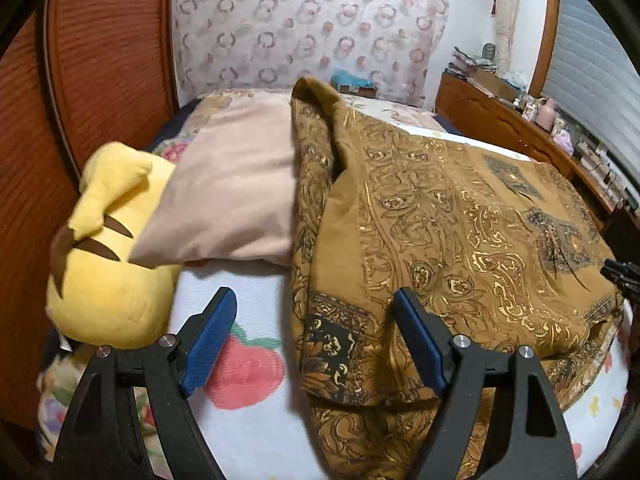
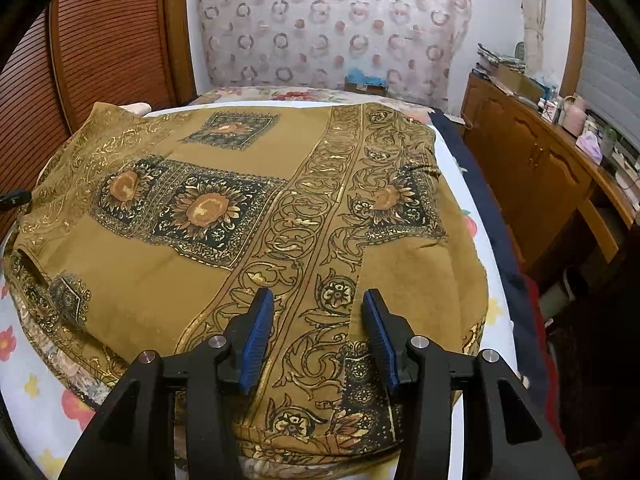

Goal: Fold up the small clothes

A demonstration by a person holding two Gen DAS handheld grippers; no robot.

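Observation:
A brown garment with gold and black sunflower prints [image 2: 248, 216] lies spread on the bed. In the left wrist view it [image 1: 460, 220] fills the right half, and its left edge is bunched up against a pillow. My left gripper [image 1: 314, 332] is open and empty above the garment's near left edge. My right gripper [image 2: 318, 332] is open and empty above the garment's near hem. The tip of the right gripper [image 1: 622, 274] shows at the right edge of the left wrist view. The left gripper's tip [image 2: 14, 198] shows at the left edge of the right wrist view.
A yellow plush toy [image 1: 108, 264] and a pink pillow [image 1: 236, 200] lie at the bed's left. The floral bedsheet [image 1: 248, 360] is under the garment. A wooden slatted panel [image 1: 60, 120] stands left. A wooden cabinet [image 2: 532, 168] with clutter stands right.

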